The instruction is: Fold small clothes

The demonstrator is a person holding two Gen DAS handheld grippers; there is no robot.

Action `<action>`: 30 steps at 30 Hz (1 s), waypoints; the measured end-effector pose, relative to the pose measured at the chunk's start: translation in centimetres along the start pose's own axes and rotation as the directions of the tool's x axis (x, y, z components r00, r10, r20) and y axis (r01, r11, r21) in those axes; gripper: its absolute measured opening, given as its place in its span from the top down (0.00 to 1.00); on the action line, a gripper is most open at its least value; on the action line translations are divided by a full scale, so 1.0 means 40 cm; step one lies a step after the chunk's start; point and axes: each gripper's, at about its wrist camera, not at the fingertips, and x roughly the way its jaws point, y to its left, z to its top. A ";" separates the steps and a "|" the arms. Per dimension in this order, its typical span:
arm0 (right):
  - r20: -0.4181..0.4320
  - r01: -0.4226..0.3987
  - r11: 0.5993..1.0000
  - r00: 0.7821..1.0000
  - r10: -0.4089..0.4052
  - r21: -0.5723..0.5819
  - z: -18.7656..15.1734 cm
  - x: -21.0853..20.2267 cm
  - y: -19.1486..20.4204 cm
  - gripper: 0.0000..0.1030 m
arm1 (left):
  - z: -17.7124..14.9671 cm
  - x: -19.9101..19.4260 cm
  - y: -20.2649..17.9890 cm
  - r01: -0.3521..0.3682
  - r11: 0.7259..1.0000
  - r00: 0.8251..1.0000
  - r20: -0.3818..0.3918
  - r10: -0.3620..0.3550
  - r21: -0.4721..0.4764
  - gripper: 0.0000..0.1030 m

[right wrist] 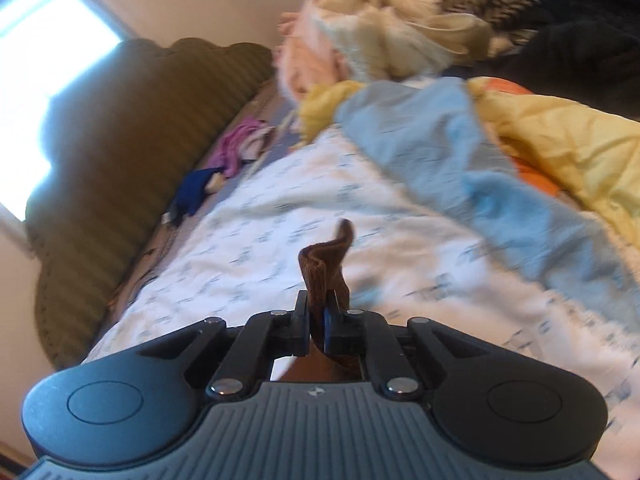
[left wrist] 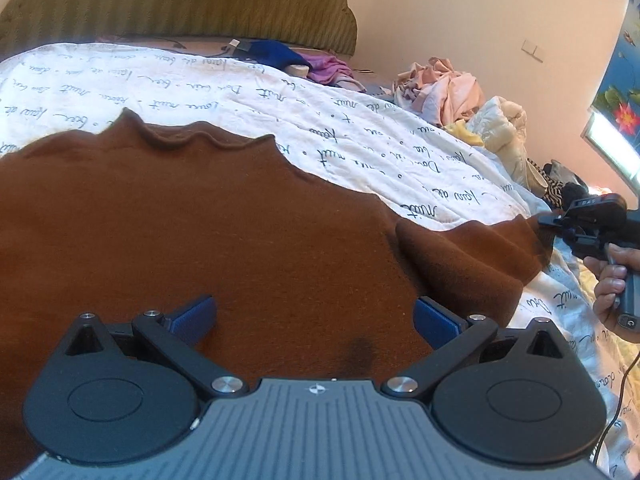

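On the quilt [left wrist: 280,92], brown garment [left wrist: 200,232] beneath left gripper [left wrist: 316,316], sleeve in right gripper [right wrist: 318,320].

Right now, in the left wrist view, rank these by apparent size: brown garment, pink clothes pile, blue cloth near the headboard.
1. brown garment, though nearness to the camera inflates it.
2. pink clothes pile.
3. blue cloth.

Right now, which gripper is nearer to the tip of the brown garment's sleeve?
Right. The right gripper is shut on the sleeve tip of the brown garment. The left gripper hangs open over the garment's body, away from the sleeve tip.
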 end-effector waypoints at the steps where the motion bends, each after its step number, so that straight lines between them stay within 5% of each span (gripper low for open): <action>1: -0.001 -0.021 1.000 1.000 0.021 -0.012 -0.014 -0.007 0.029 0.95 | 0.004 -0.008 0.014 0.014 1.000 1.000 -0.002 -0.014 -0.018 0.00; 9: -0.081 -0.160 0.985 0.985 0.154 -0.072 -0.182 -0.017 0.255 0.96 | 0.049 -0.095 0.130 0.066 0.987 0.998 -0.005 -0.068 -0.149 0.00; 18: -0.245 -0.371 0.923 0.909 0.338 -0.106 -0.485 0.045 0.576 0.96 | 0.131 -0.235 0.311 0.062 0.965 0.997 0.052 -0.051 -0.254 0.00; 21: -0.300 -0.372 0.913 0.902 0.312 -0.170 -0.614 0.095 0.653 0.95 | 0.160 -0.248 0.390 0.067 0.942 0.998 0.013 -0.066 -0.329 0.00; 24: -0.409 -0.319 0.916 0.890 0.201 -0.244 -0.735 0.174 0.676 0.90 | 0.173 -0.232 0.442 0.073 0.922 0.995 -0.030 -0.092 -0.381 0.00; 26: -0.411 -0.299 0.903 0.898 0.158 -0.307 -0.777 0.185 0.678 0.85 | 0.166 -0.209 0.465 0.086 0.905 0.991 -0.054 -0.119 -0.417 0.00; 28: -0.410 -0.334 0.886 0.893 0.188 -0.321 -0.775 0.148 0.678 0.59 | 0.151 -0.181 0.483 0.116 0.870 0.981 -0.080 -0.176 -0.480 0.00; 29: -0.419 -0.359 0.882 0.882 0.214 -0.304 -0.763 0.123 0.672 0.13 | 0.147 -0.167 0.490 0.134 0.851 0.974 -0.090 -0.207 -0.509 0.00; 30: -0.400 -0.379 0.879 0.882 0.248 -0.291 -0.749 0.089 0.662 0.00 | 0.144 -0.157 0.496 0.144 0.833 0.969 -0.095 -0.229 -0.534 0.00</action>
